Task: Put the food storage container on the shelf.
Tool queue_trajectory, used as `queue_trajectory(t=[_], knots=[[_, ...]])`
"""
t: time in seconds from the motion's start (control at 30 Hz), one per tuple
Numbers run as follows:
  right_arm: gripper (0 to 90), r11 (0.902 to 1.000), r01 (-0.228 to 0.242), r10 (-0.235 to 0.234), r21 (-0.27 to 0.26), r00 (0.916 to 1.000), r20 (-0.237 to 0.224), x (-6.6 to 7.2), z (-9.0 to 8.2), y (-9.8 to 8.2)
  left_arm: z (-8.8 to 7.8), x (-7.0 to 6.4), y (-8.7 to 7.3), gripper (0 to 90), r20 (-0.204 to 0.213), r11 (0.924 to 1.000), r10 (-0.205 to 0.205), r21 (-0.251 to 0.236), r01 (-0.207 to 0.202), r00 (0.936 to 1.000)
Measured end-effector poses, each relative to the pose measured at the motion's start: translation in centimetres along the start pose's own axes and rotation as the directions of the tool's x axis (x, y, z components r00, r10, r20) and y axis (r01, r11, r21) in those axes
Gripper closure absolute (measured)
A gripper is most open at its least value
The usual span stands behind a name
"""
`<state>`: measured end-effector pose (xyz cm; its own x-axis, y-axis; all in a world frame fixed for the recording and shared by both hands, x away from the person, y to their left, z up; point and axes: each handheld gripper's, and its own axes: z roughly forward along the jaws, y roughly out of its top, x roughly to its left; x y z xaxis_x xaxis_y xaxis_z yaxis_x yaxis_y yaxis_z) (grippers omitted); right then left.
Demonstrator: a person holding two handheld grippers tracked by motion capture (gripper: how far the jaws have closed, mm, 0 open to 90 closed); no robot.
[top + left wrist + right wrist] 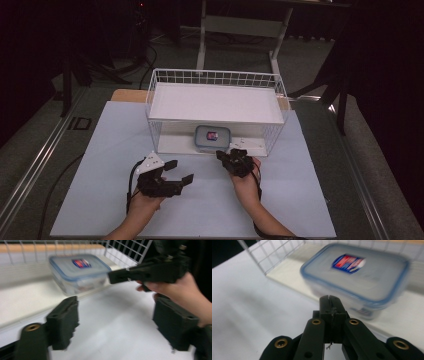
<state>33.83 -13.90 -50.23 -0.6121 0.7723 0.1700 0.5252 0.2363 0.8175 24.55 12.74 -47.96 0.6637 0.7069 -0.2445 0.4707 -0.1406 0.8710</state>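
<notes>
The fingers (329,305) of the right gripper (223,155) were clenched together with nothing between them, their tips pointing at the clear rectangular plastic food box with a blue-rimmed lid (357,277) and stopping just short of its near wall. The fingers (63,321) of the left gripper (180,171) stood spread wide and released — nothing lay between them, only bare counter.

The pale blue-white counter (100,150) carried everything. On its far half stood the white wire basket rack with a flat white shelf on top (215,102), open toward the person. The food box (212,138) sat in the lower compartment of that rack, under the shelf, close to the open front edge, its lid on and a red-and-blue label at the middle of the lid.

The left gripper hovered over the counter well apart from the rack, to the left of the box — the right gripper sat just in front of the rack's edge, near the box's right corner.
</notes>
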Motion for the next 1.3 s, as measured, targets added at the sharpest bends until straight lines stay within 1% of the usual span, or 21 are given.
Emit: queue_trajectory(t=[0.07, 0.1, 0.13, 0.2, 0.27, 0.3, 0.33, 0.4, 0.47, 0.53, 0.57, 0.63, 0.7, 0.8, 0.93, 1.1, 1.13, 1.17, 1.3], knots=[[90.0, 0.9999, 0.012, -0.012, 0.007, 0.9999, 0.005, 0.2, 0.3, -0.1, -0.4, -0.4, -0.5, 14.6, -0.003, 0.9999, 0.01, 0.006, -0.01, 0.9999], [90.0, 1.0, 0.006, -0.006, 0.004, 1.0, 0.004, 0.2, 0.4, -0.1, -0.7, -0.5, -0.8, 14.3, -0.001, 1.0, 0.001, 0.004, -0.001, 1.0], [90.0, 1.0, -0.002, 0.002, 0.004, 1.0, 0.006, 0.2, 0.5, -0.1, -0.9, -0.6, -1.1, 11.4, -0.006, 0.9999, -0.01, -0.008, 0.01, 0.9999], [90.0, 0.9999, -0.009, 0.009, 0.01, 0.9999, 0.009, 0.2, 0.9, -0.1, -1.2, -1.0, -1.7, 2.7, -0.052, 0.9999, 0.009, -0.014, -0.009, 0.9986], [90.0, 0.9998, -0.018, 0.018, 0.01, 0.9997, 0.015, 0.1, 1.2, -0.1, -1.5, -1.1, -2.2, 1.6, -0.106, 0.9989, 0.037, -0.025, -0.039, 0.9937], [90.0, 0.9998, -0.015, 0.015, 0.013, 0.9997, 0.02, 0.0, 1.3, -0.1, -1.7, -1.0, -2.4, 1.5, -0.125, 0.9981, 0.038, -0.044, -0.043, 0.9914], [90.0, 0.9998, -0.02, 0.019, 0.01, 0.9995, 0.024, 0.0, 1.4, -0.1, -1.8, -0.8, -2.6, 1.5, -0.128, 0.9976, 0.034, -0.055, -0.041, 0.9912], [90.0, 0.9996, -0.026, 0.026, 0.009, 0.9992, 0.029, -0.2, 1.6, 0.0, -1.9, -0.3, -2.6, 1.5, -0.112, 0.9984, 0.014, -0.053, -0.02, 0.9936], [90.0, 0.9993, -0.036, 0.036, 0.003, 0.999, 0.025, -0.5, 1.8, 0.3, -1.7, -0.1, -2.9, 1.5, -0.112, 0.999, 0.01, -0.041, -0.015, 0.9937], [90.0, 0.9997, -0.025, 0.025, -0.001, 0.9989, 0.04, -0.6, 2.1, 0.5, -1.5, 0.0, -3.2, 1.5, -0.111, 0.9995, 0.011, -0.027, -0.014, 0.9938], [90.0, 0.9995, -0.033, 0.033, -0.005, 0.9986, 0.042, -0.7, 2.2, 0.6, -1.3, 0.0, -3.3, 1.6, -0.106, 0.9997, 0.016, -0.015, -0.017, 0.9942], [90.0, 0.999, -0.044, 0.044, -0.007, 0.9981, 0.044, -1.0, 2.5, 0.8, -1.1, -0.1, -3.4, 1.6, -0.111, 0.9995, 0.029, -0.01, -0.03, 0.9934], [90.0, 0.9983, -0.057, 0.057, -0.011, 0.9972, 0.048, -1.3, 2.7, 0.9, -1.0, -0.2, -3.5, 1.6, -0.105, 0.9991, 0.04, -0.007, -0.041, 0.9936], [90.0, 0.9969, -0.078, 0.078, -0.015, 0.9956, 0.05, -1.7, 3.0, 1.1, -0.9, -0.3, -3.5, 1.6, -0.101, 0.9992, 0.039, -0.009, -0.04, 0.9941], [90.0, 0.9962, -0.085, 0.086, -0.018, 0.9951, 0.049, -2.0, 3.5, 1.4, -0.8, -0.4, -3.6, 1.6, -0.101, 0.9989, 0.046, -0.009, -0.047, 0.9938], [90.0, 0.9961, -0.086, 0.087, -0.02, 0.9952, 0.044, -1.8, 4.3, 1.5, -0.8, -0.4, -3.6, 1.6, -0.105, 0.9986, 0.052, -0.007, -0.053, 0.9931], [90.0, 0.9961, -0.086, 0.087, -0.022, 0.9955, 0.039, -1.7, 5.1, 1.8, -0.8, -0.2, -3.6, 1.6, -0.102, 0.999, 0.043, -0.005, -0.044, 0.9938], [90.0, 0.996, -0.087, 0.088, -0.02, 0.9952, 0.041, -1.6, 5.3, 1.9, -0.8, -0.2, -3.7, 1.6, -0.101, 0.9991, 0.04, -0.008, -0.041, 0.9941], [90.0, 0.9956, -0.091, 0.092, -0.022, 0.9946, 0.048, -1.5, 6.0, 2.2, -0.9, 0.0, -3.7, 1.6, -0.107, 0.9987, 0.047, -0.011, -0.049, 0.9932]])
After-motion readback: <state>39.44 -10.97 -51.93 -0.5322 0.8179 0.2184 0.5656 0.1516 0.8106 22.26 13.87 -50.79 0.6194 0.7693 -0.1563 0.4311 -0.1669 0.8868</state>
